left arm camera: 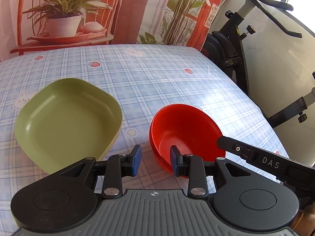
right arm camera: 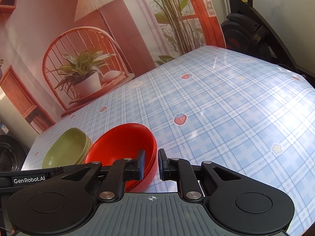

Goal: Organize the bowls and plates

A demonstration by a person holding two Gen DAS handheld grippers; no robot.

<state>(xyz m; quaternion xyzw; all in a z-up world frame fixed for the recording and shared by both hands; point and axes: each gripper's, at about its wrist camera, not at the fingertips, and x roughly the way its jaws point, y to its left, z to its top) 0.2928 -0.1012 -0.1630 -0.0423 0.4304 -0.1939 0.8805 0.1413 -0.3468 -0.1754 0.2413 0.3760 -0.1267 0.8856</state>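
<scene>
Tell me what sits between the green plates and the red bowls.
Nothing: only bare tablecloth separates the green plates from the red bowls in the left wrist view. In the right wrist view they look nearly touching.

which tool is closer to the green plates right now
Left. The left tool sits between the green plates and the red bowls, with the plates just beside its left finger. The right tool straddles the bowls' far rim, bowls between it and the plates.
</scene>
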